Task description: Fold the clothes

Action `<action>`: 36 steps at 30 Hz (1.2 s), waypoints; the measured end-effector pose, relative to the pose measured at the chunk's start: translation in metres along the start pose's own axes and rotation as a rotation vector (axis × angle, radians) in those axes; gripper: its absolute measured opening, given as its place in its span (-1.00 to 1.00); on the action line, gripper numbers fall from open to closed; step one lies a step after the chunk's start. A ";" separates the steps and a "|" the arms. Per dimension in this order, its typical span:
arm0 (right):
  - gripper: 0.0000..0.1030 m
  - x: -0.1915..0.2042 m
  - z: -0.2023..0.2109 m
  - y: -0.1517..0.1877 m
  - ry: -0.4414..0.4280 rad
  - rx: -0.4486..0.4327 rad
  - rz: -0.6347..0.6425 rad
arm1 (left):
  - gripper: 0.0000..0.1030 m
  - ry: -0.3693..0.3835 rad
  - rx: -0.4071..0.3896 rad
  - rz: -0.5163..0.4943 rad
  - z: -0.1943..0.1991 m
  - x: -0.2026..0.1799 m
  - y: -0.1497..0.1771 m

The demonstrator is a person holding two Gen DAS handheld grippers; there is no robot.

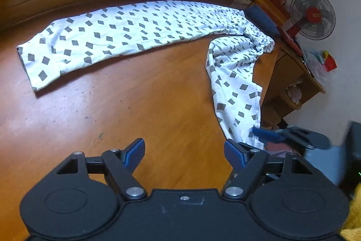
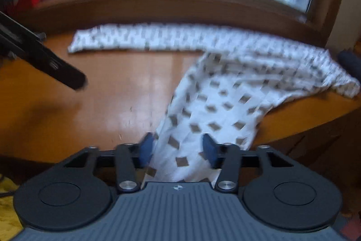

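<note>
Saw white trousers [image 1: 135, 37] with grey diamonds spread on the wooden table [image 1: 135, 105]. Found one leg laid flat along the table's far edge, the waistband bunched at the table's right end, and the other leg bent back toward the table's near right corner and draped over the table's edge. Found the left gripper [image 1: 183, 146] hovering above bare wood near the table's front edge, jaws wide apart, with nothing between them and well clear of the cloth. Found the right gripper [image 2: 178, 146] at the table's near right corner, with the hanging leg running between its blue pads [image 2: 146, 150]. Could not tell through the blur whether those pads pressed the fabric or merely flanked it. Noted a standing fan [image 1: 312, 15] beyond the table's right end.
</note>
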State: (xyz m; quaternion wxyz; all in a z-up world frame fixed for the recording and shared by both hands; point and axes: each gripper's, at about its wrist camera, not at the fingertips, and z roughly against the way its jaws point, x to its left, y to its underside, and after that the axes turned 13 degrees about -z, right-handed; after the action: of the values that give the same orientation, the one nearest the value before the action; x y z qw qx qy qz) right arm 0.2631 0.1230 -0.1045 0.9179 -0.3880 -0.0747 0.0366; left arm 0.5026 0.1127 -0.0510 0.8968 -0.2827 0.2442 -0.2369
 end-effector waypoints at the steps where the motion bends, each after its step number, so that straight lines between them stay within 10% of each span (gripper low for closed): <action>1: -0.37 -0.004 -0.006 -0.003 -0.013 0.019 -0.027 | 0.47 -0.010 -0.004 -0.002 0.004 0.000 0.003; 4: -0.90 -0.007 -0.020 -0.022 -0.020 0.078 -0.063 | 0.49 -0.030 -0.017 0.011 0.015 0.004 0.012; 11: -0.91 0.006 -0.093 -0.082 -0.239 0.165 -0.223 | 0.50 -0.076 -0.041 0.074 0.032 0.016 0.025; 20: -0.65 -0.013 -0.154 -0.154 -0.137 0.094 -0.476 | 0.58 -0.154 -0.070 0.092 0.055 0.013 0.038; 25: -0.11 0.004 -0.087 -0.124 -0.151 -0.025 -0.087 | 0.59 -0.178 -0.058 0.104 0.062 0.019 0.044; 32: -0.15 0.070 -0.045 -0.058 -0.218 -0.076 0.832 | 0.59 -0.168 -0.051 0.105 0.061 0.028 0.043; 36: -0.18 0.088 -0.066 -0.049 -0.209 -0.061 1.004 | 0.59 -0.170 -0.055 0.114 0.063 0.025 0.050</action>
State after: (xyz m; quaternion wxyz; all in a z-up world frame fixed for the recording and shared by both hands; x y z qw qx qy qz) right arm 0.3614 0.0538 -0.1053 0.7630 -0.3968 0.0283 0.5095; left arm 0.5722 0.1592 -0.0445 0.9183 -0.3119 0.1892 -0.1538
